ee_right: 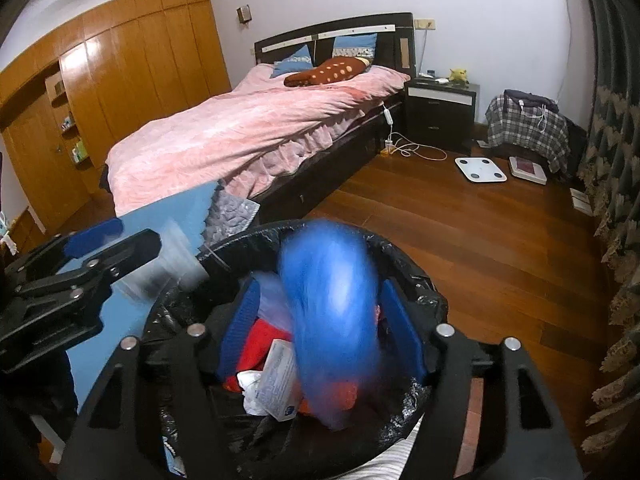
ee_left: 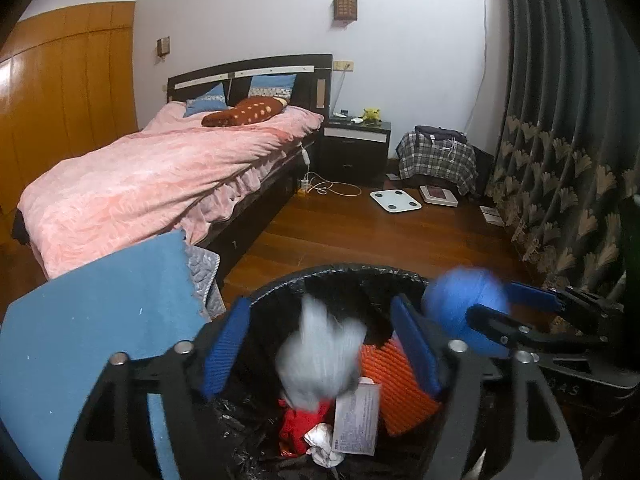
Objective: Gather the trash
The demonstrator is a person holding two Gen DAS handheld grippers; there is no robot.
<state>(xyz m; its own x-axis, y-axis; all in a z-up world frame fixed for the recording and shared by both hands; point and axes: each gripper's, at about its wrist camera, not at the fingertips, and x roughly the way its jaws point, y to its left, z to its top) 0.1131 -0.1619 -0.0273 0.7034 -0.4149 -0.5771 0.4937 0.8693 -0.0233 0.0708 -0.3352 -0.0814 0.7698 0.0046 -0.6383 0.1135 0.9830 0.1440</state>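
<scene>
A black-lined trash bin [ee_left: 340, 276] [ee_right: 424, 292] stands on the wooden floor below both grippers. My left gripper [ee_left: 320, 344] is open over the bin, and a blurred grey-white wad [ee_left: 320, 356] hangs free between its fingers, touching neither. My right gripper [ee_right: 324, 328] is open over the bin too, and a blurred blue wad [ee_right: 328, 312] hangs free between its fingers; it also shows in the left wrist view [ee_left: 464, 308]. Inside the bin lie red trash [ee_left: 298, 424], an orange ribbed piece [ee_left: 400, 384], a printed paper packet [ee_left: 358, 416] and crumpled white paper [ee_left: 320, 440].
A blue mat [ee_left: 104, 320] lies left of the bin. A bed with a pink cover [ee_left: 152, 184] is behind it. A dark nightstand [ee_left: 356, 148], a white scale [ee_left: 395, 200], a plaid-covered bag [ee_left: 436, 156] and patterned curtains [ee_left: 560, 140] stand further back and right.
</scene>
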